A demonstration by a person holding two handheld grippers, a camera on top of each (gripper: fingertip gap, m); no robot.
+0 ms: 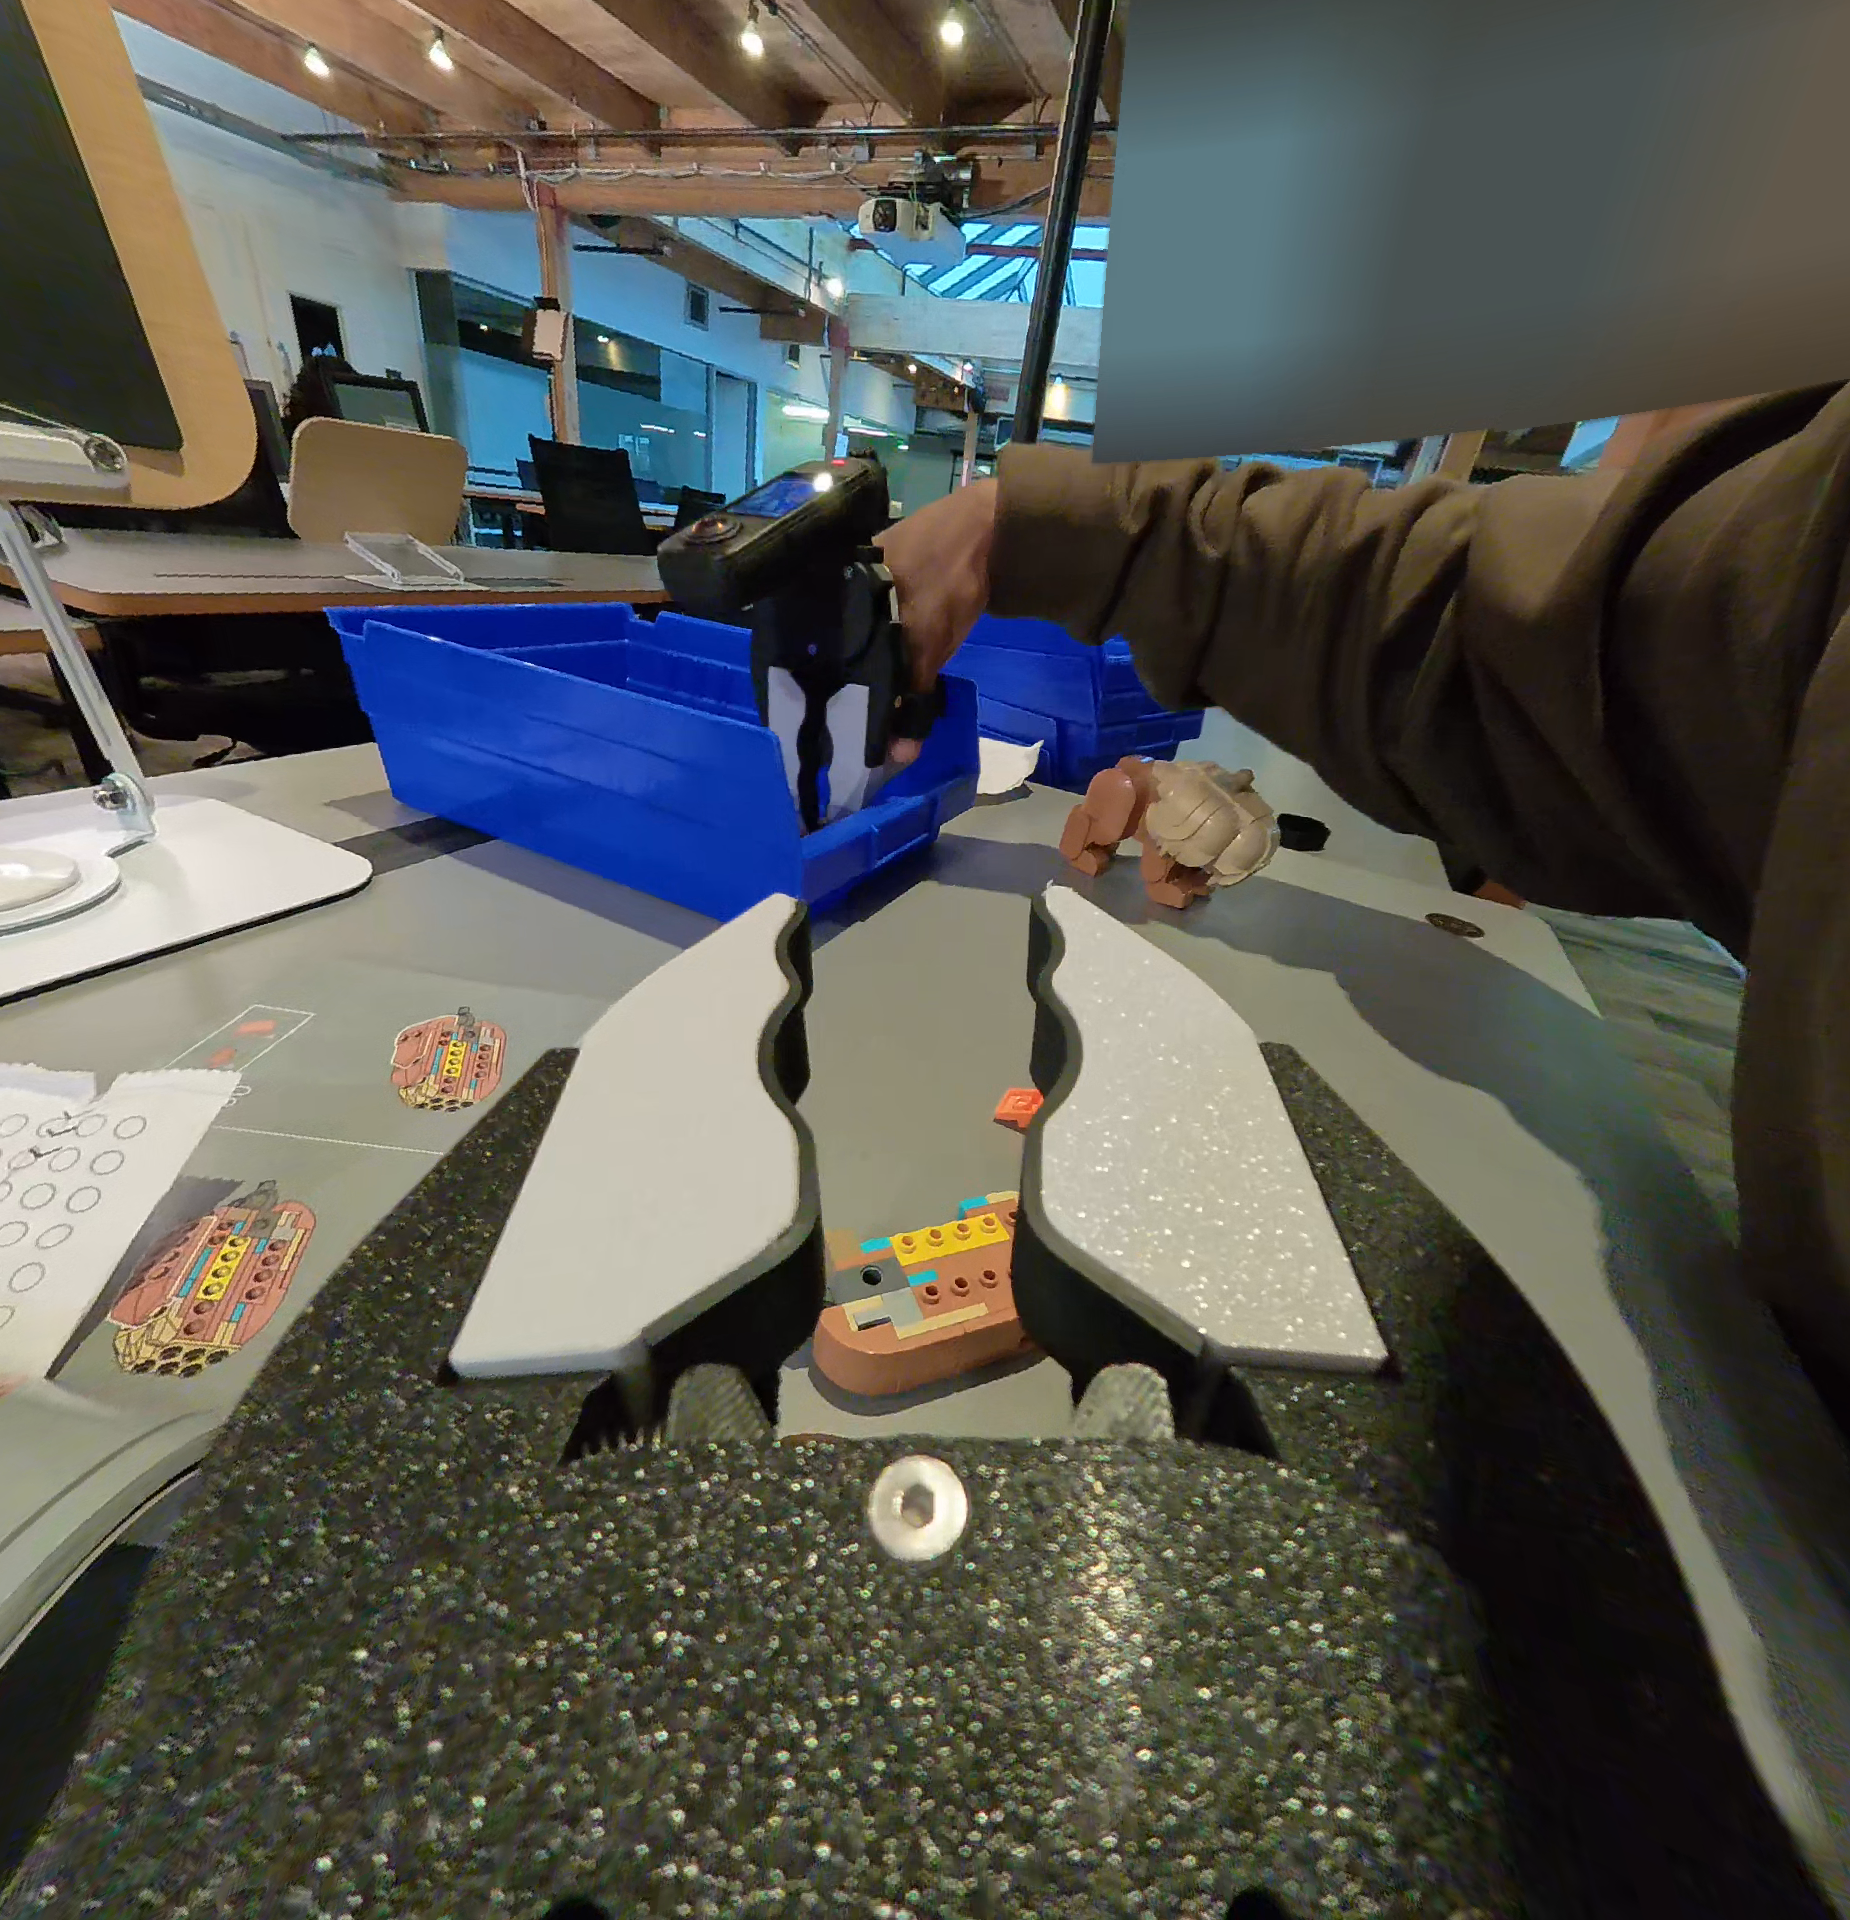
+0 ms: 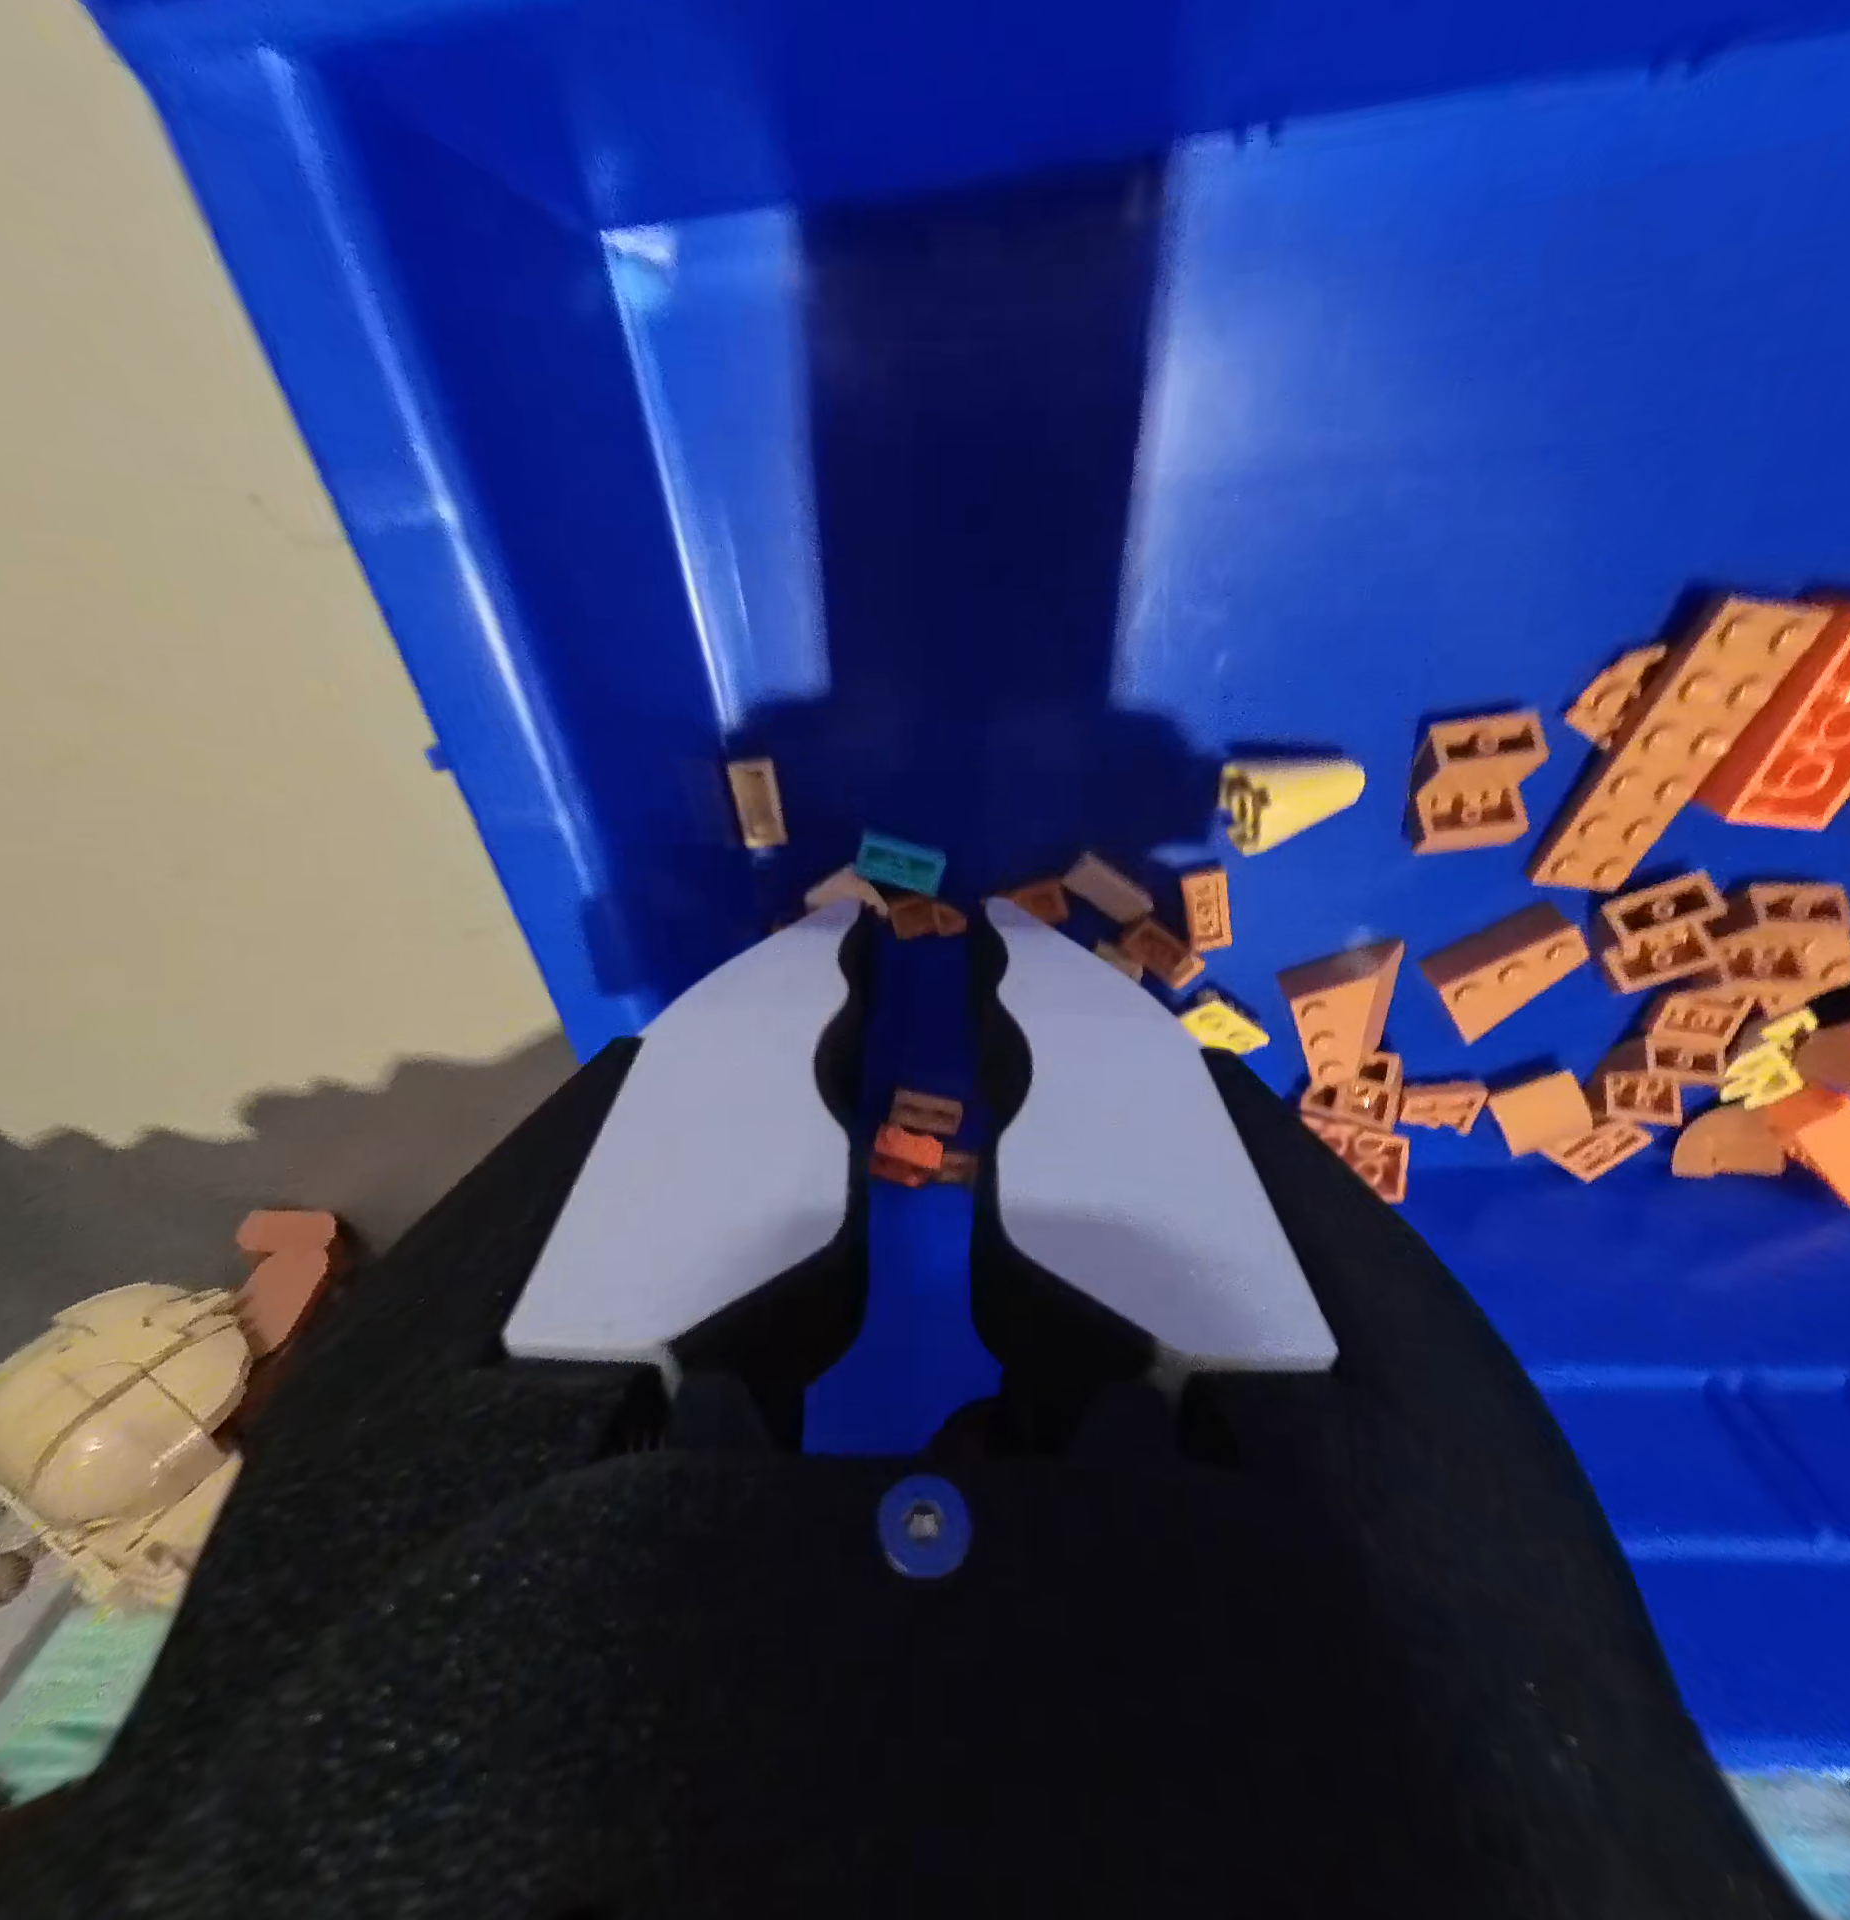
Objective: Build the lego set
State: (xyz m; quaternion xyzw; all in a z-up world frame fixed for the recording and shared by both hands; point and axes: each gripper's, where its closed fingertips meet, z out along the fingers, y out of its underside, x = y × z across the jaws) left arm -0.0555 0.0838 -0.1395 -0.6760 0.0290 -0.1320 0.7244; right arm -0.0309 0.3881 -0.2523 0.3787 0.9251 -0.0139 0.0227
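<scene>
My left gripper (image 1: 913, 925) is open and empty above the grey table (image 1: 547, 935). Under its jaws lies a part-built brown lego model (image 1: 926, 1299) with yellow and teal bricks on top. A small orange tile (image 1: 1017, 1104) lies on the table between the fingers. My right gripper (image 2: 921, 914) is open and reaches down into a blue bin (image 2: 1420, 416); it shows in the left wrist view (image 1: 827, 727) too. Its tips are at a small brown piece (image 2: 926, 916) beside a teal tile (image 2: 900, 860). Several loose brown, orange and yellow bricks (image 2: 1679, 914) lie in the bin.
A built brown and tan lego figure (image 1: 1181, 826) stands right of the bin (image 1: 630, 748); it shows at the lower left of the right wrist view (image 2: 110, 1413). An instruction booklet (image 1: 225, 1247) and a white paper bag (image 1: 59, 1195) lie at the left. A white monitor stand (image 1: 121, 883) is behind them. Left tips to right tips: about 35 cm.
</scene>
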